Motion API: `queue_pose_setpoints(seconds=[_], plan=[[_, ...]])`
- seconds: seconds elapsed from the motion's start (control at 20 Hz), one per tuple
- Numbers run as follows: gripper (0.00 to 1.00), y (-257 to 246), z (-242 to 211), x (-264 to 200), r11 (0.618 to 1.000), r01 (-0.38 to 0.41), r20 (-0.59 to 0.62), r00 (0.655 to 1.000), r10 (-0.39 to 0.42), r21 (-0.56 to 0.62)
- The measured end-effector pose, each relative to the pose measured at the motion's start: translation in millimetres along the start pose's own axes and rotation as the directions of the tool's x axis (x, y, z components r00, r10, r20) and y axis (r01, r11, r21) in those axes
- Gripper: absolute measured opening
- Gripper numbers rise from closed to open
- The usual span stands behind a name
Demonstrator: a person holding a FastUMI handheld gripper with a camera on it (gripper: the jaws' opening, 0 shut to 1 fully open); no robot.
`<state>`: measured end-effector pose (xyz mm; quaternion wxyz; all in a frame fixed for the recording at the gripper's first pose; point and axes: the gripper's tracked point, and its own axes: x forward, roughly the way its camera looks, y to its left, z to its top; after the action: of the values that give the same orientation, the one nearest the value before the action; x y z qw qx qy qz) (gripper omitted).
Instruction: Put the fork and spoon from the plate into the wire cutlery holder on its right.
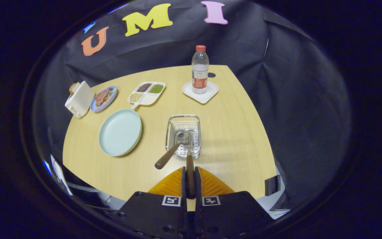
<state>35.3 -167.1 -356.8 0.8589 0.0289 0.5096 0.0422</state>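
We are pinching the fork by its wooden handle, our gripper closed tight on it, tines hanging over the wire cutlery holder and perhaps just inside it. The spoon is leaning in that holder, handle sticking out. Left of it the plate is lying bare. Beyond are sitting a divided tray and a bottle.

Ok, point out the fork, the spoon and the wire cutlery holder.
fork (187,141): gripper view, its tines, over the holder; fingers shut on its handle.
spoon (167,156): gripper view, its brown handle, leaning out of the holder.
wire cutlery holder (183,117): gripper view, its far rim.
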Motion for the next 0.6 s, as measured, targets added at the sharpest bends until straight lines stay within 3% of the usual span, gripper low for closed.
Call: queue_pose_setpoints(seconds=[0.35,0.5,0.6], plan=[[0.13,1.5,43.1,-25.7,0.999,0.042,0.185,0.982,-0.043,0.008],[0.24,13.8,64.3,-47.7,0.999,0.046,0.261,0.965,-0.038,-0.023],[0.26,25.6,81.6,-63.1,0.998,0.048,0.323,0.946,-0.031,-0.046]])
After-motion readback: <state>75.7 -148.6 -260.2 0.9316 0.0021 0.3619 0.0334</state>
